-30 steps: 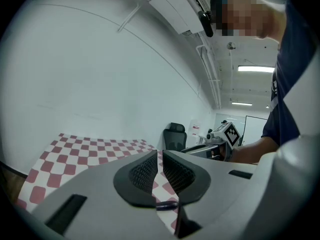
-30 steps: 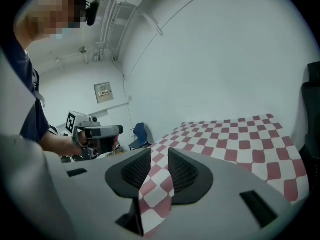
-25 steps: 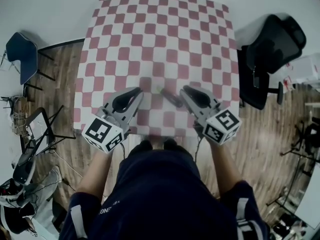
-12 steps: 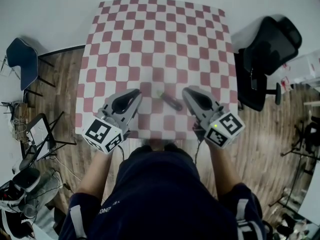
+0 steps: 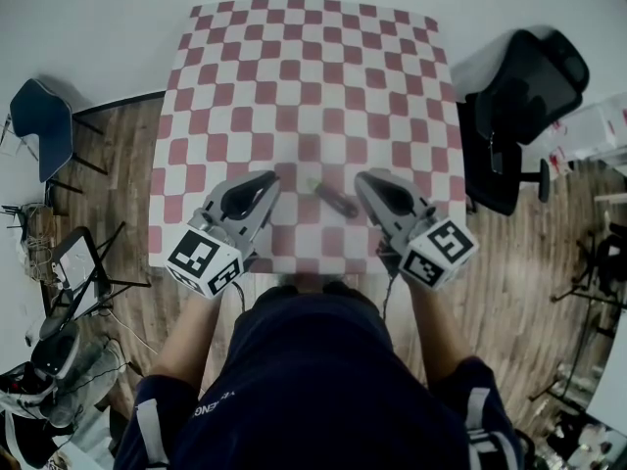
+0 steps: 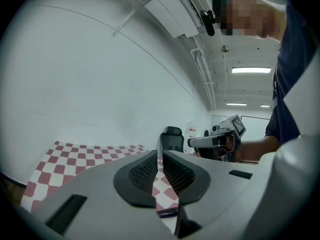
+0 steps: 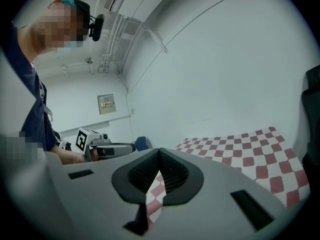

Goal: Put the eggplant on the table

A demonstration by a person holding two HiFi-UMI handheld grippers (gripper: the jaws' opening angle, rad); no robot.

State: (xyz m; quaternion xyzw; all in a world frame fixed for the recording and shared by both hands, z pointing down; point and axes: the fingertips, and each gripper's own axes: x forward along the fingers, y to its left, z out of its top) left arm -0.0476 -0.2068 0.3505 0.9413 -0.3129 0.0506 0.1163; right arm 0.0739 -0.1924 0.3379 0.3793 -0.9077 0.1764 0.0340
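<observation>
A small dark purple eggplant (image 5: 337, 200) with a green stem lies on the red-and-white checked table (image 5: 294, 67), near its front edge. It rests free between my two grippers. My left gripper (image 5: 271, 178) hovers to its left with its jaws closed together and nothing in them (image 6: 160, 156). My right gripper (image 5: 361, 178) hovers just right of the eggplant, a little apart from it, shut and empty (image 7: 159, 151). Each gripper view shows the other gripper across the table.
A black office chair (image 5: 524, 96) stands off the table's right side and a blue chair (image 5: 39, 116) at the left. Stands and cables lie on the wooden floor at the lower left. The person's body fills the near edge.
My right gripper has drawn slightly up and away from the eggplant, which stays lying on the table. The left gripper has held still.
</observation>
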